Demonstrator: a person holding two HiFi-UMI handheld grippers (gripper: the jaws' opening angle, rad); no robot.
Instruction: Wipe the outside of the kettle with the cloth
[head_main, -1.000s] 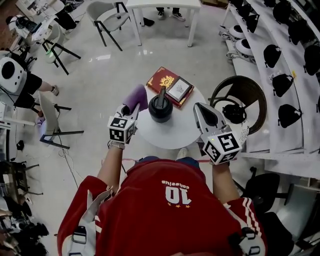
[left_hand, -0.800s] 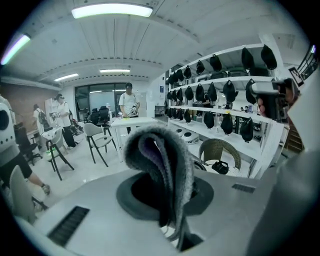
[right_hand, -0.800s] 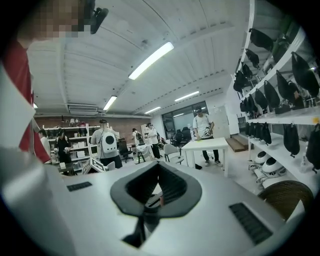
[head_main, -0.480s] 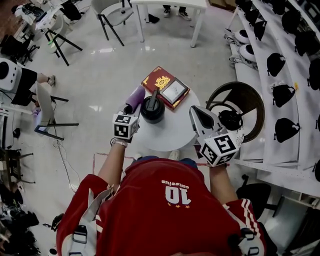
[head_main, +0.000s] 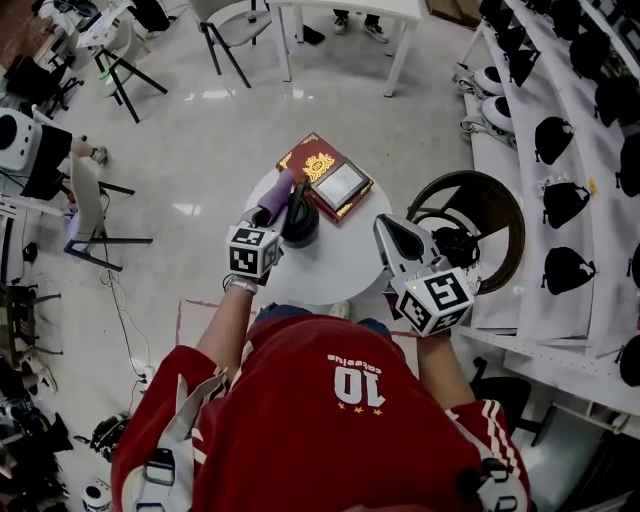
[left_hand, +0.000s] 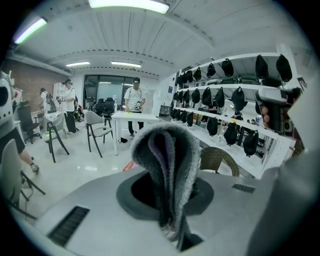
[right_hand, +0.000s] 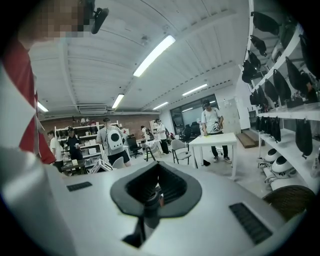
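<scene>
**Kettle** (head_main: 299, 224): black, upright on the round table (head_main: 340, 268).

**Cloth** (head_main: 277, 195): purple-grey, folded, at the kettle's left flank. I cannot tell whether it touches the kettle or lies just beside it.

**Left gripper** (head_main: 268, 215): left of the kettle, jaws clamped on the cloth.

**Right gripper** (head_main: 386, 230): well right of the kettle, jaws together with nothing in them.

**Red book** (head_main: 325, 172): just beyond the kettle.

**Progress, as I judge it:** the cloth is in hand and brought to the kettle. Wiping is barely begun, and most of the outside is left to do.
</scene>
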